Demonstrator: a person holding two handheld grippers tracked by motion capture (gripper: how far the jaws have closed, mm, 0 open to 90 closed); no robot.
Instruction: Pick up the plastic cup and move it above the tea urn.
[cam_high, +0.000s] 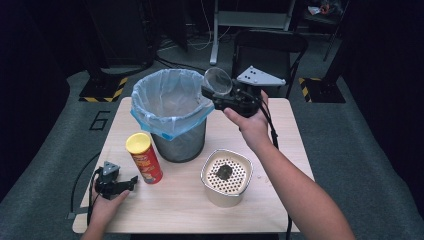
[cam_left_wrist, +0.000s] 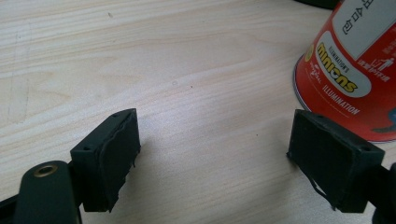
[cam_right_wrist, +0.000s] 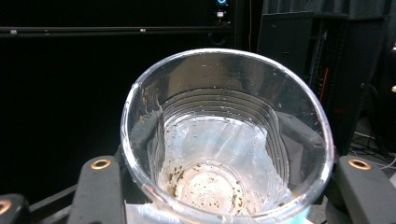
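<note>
We held the clear plastic cup (cam_high: 217, 81) pinched between the jaws of the right gripper (cam_high: 216, 92), lifted above the desk (cam_high: 280, 200) at the rim of the wire bin (cam_high: 172, 117), at about three o'clock from the bin's blue liner. In the right gripper view the cup (cam_right_wrist: 224, 140) faced the camera mouth-first, its walls squeezed inward by the jaws and dark specks clinging to its bottom. The left gripper (cam_high: 131, 183) rested on the desk at seven o'clock from the bin, jaws spread with nothing between them, just beside the red crisp can (cam_high: 145, 158). A perforated metal strainer pot (cam_high: 227, 177) stood at five o'clock from the bin.
</note>
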